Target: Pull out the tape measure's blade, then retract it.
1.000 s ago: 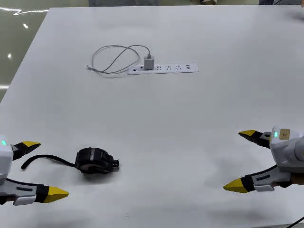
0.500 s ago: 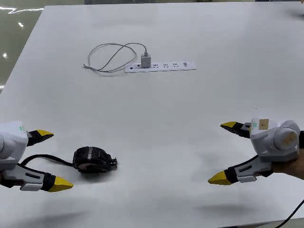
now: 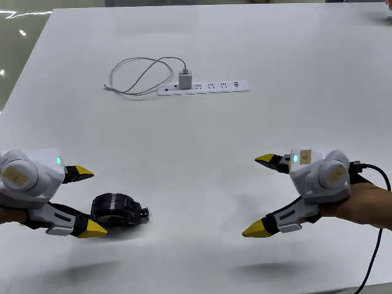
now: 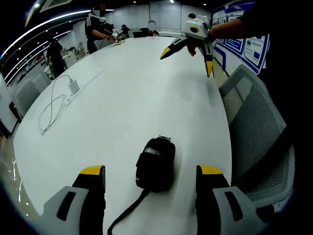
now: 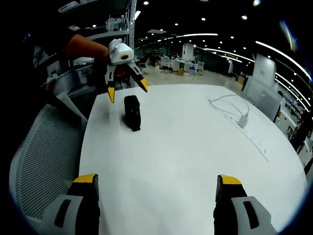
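Observation:
A black tape measure (image 3: 114,209) lies on the white table at the lower left, its blade tip pointing right. My left gripper (image 3: 84,201) stands open with its yellow tips on either side of the tape measure's left end. In the left gripper view the tape measure (image 4: 156,162) sits between and just ahead of the jaws, its black strap trailing back toward me. My right gripper (image 3: 264,195) is open over bare table at the lower right, well apart from the tape measure (image 5: 132,112), which shows far ahead in the right gripper view under the left gripper (image 5: 126,87).
A white power strip (image 3: 203,87) with a charger (image 3: 185,79) and a looped white cable (image 3: 138,76) lies at the back of the table. A grey mesh chair (image 4: 257,127) stands at the table's edge. People sit at the table's far end (image 4: 105,29).
Both grippers have moved inward. The left gripper advanced to the right until its tips flank the tape measure; the right gripper moved left. The tape measure lies where it was.

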A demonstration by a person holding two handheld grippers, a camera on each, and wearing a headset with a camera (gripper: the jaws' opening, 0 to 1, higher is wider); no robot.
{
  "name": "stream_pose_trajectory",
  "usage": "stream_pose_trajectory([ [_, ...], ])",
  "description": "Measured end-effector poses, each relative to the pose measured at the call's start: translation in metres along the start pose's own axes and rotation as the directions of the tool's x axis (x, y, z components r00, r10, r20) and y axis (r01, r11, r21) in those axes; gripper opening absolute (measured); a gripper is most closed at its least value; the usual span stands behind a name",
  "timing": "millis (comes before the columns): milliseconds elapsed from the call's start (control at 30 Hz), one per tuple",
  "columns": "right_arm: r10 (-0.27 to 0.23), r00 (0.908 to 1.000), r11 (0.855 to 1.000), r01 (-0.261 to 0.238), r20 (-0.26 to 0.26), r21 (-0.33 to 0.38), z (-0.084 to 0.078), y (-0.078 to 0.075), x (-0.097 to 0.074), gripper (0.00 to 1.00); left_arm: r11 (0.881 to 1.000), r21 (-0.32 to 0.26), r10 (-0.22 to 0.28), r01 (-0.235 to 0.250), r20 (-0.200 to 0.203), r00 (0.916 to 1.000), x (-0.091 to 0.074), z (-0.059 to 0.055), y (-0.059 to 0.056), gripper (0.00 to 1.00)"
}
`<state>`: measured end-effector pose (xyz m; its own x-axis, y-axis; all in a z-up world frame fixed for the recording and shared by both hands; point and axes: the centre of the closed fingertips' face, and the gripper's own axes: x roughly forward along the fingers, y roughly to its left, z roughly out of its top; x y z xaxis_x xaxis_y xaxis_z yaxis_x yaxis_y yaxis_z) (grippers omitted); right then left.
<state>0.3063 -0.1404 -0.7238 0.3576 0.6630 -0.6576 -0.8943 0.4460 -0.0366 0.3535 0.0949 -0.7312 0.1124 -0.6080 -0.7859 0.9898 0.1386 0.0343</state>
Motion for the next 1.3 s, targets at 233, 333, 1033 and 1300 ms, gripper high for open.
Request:
stream_pose_trajectory([
  [233,0.018,0.9993,1.000,-0.018,0.034,0.007,0.019,0.002,0.014,0.97,0.999,0.036,-0.039,0.040,-0.035,0.9986,0.011,0.004,-0.004,0.62],
  [333,0.020,0.9988,1.000,-0.020,0.044,-0.003,0.029,0.004,0.019,0.96,0.997,0.049,-0.054,0.057,-0.066,0.9964,0.016,0.002,-0.005,0.53],
  [1033,0.086,0.9955,0.994,-0.084,0.039,-0.063,0.051,0.015,0.052,0.94,0.991,0.099,-0.073,0.087,-0.137,0.9879,0.032,-0.002,-0.007,0.35],
  [1300,0.098,0.9943,0.994,-0.095,0.044,-0.063,0.055,0.014,0.059,0.93,0.986,0.150,-0.046,0.069,-0.150,0.9876,0.035,-0.004,-0.006,0.29],
])
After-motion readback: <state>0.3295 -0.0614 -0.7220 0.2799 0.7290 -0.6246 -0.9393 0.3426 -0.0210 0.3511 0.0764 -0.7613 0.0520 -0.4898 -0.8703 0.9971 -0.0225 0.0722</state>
